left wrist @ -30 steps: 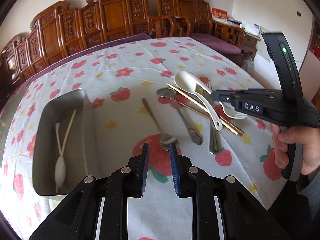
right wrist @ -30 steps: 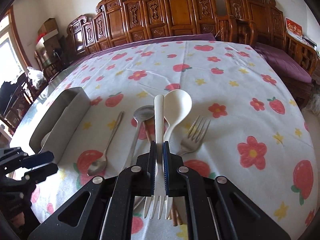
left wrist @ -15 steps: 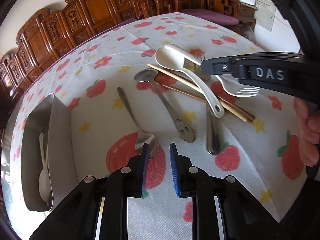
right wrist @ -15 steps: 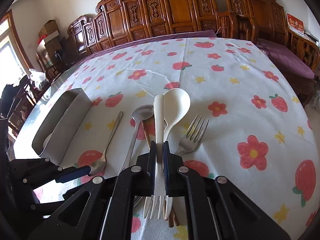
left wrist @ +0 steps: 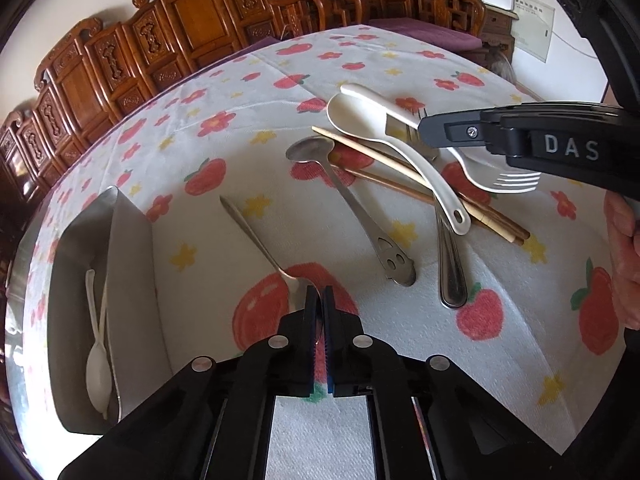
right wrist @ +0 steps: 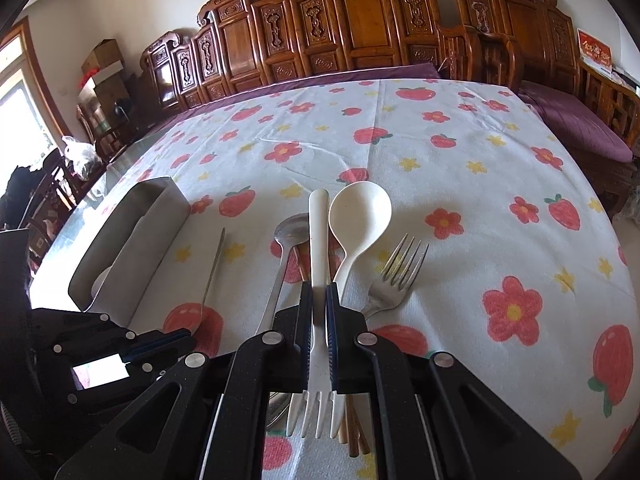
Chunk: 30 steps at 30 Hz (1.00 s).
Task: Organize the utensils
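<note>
My left gripper [left wrist: 319,294] is shut on the bowl of a small metal spoon [left wrist: 252,232] that lies on the strawberry-print tablecloth; the handle points up and to the left. A white plastic fork [right wrist: 319,232] is clamped by its middle in my right gripper [right wrist: 319,292], with the tines toward the camera. That fork hangs above a pile holding a white spoon [right wrist: 362,212], a metal fork [right wrist: 396,276], a metal spoon with a face cut-out [left wrist: 352,208] and wooden chopsticks [left wrist: 400,188]. At the left stands a metal tray [left wrist: 132,280] holding a white spoon [left wrist: 98,368].
The round table's cloth [right wrist: 440,140] stretches far behind the pile. Carved wooden chairs [right wrist: 360,28] line the far edge. A person's hand [left wrist: 624,264] holds the right gripper at the right border of the left wrist view.
My left gripper came down toward the small spoon's bowl and its jaws went from apart to shut on it. The right gripper kept still with the white fork.
</note>
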Each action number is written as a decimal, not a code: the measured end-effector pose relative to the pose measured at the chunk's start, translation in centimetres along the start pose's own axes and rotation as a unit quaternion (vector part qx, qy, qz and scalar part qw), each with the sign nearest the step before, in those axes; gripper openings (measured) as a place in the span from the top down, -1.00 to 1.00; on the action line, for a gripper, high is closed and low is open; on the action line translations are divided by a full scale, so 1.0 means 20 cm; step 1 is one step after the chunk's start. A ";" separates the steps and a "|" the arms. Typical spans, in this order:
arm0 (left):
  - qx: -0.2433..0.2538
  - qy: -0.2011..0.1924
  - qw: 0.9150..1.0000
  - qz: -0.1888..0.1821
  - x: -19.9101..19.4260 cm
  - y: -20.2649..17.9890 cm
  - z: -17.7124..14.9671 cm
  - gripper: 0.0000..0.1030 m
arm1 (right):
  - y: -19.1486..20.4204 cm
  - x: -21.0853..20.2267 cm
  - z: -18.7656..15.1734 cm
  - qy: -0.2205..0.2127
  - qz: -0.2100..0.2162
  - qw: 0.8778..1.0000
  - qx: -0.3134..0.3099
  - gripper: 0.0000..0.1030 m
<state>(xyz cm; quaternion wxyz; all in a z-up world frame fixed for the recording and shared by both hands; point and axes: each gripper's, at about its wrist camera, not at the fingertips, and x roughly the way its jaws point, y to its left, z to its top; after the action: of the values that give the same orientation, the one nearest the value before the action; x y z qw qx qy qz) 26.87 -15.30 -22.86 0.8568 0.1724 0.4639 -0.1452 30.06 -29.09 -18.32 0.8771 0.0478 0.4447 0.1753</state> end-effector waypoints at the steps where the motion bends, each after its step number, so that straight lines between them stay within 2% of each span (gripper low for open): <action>1: -0.001 -0.002 1.000 -0.003 -0.01 0.01 0.00 0.99 | 0.00 0.00 0.00 0.000 0.000 1.000 -0.001 0.84; 13: -0.021 -0.039 0.999 -0.026 -0.16 0.10 -0.01 1.00 | 0.10 -0.01 0.01 -0.003 0.013 1.000 -0.017 0.84; 22: -0.032 -0.069 0.997 -0.023 -0.33 0.20 0.01 1.00 | 0.27 -0.06 0.02 -0.018 0.042 0.998 -0.049 0.84; 30: -0.045 -0.084 0.995 -0.018 -0.43 0.34 0.00 1.00 | 0.36 -0.05 0.02 -0.016 0.049 0.997 -0.066 0.84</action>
<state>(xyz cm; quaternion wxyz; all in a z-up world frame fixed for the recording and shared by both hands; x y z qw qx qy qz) 25.10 -8.48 -14.38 0.8968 0.1125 0.3993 -0.1535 27.85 -22.74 -15.60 0.8758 0.0150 0.4149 0.2462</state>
